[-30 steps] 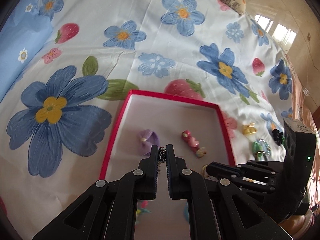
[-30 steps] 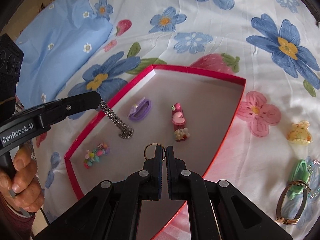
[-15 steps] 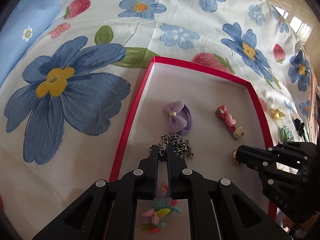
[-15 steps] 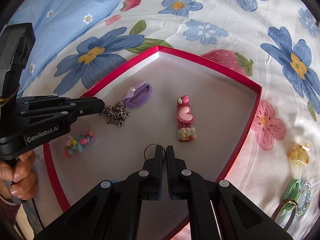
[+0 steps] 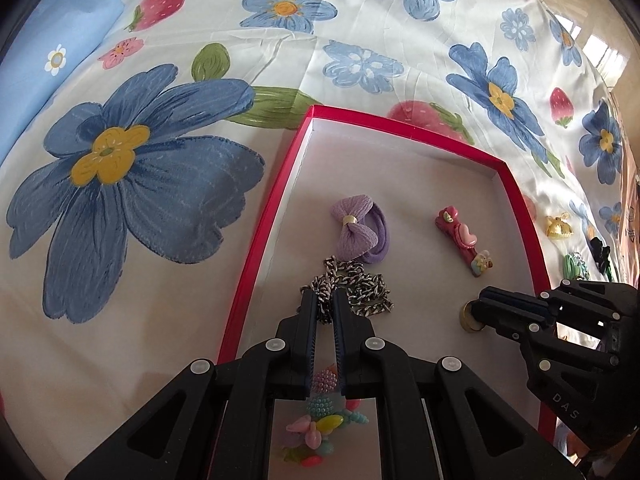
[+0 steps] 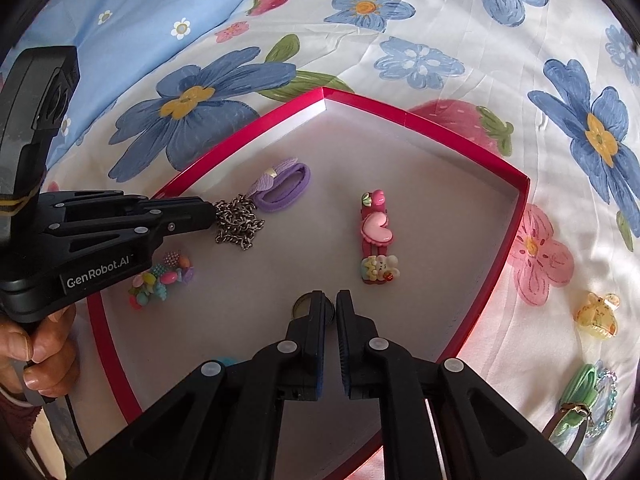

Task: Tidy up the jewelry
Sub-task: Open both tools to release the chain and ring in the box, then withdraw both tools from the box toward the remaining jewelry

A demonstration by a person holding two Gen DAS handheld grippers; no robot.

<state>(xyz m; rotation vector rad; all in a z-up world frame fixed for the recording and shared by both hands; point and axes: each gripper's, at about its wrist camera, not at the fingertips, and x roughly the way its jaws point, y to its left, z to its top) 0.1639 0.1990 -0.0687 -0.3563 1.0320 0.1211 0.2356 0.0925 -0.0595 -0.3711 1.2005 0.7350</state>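
Left claw (image 5: 327,307) pinches a silver chain (image 5: 362,287) heaped in the red tray (image 5: 256,252) beside its left wall, no clear axis; right claw (image 6: 330,307) barely parted beside a gold ring (image 6: 301,303).

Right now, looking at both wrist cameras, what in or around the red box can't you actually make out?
- Gold ring: mostly behind the right gripper fingers in both views; grip uncertain.
- Silver chain: the end between the left gripper fingers is hidden, left wrist view.
- Beaded bracelet: partly covered by the left gripper body.
- Green and blue pieces outside the red box: blurred and cut off at the right edge, right wrist view.
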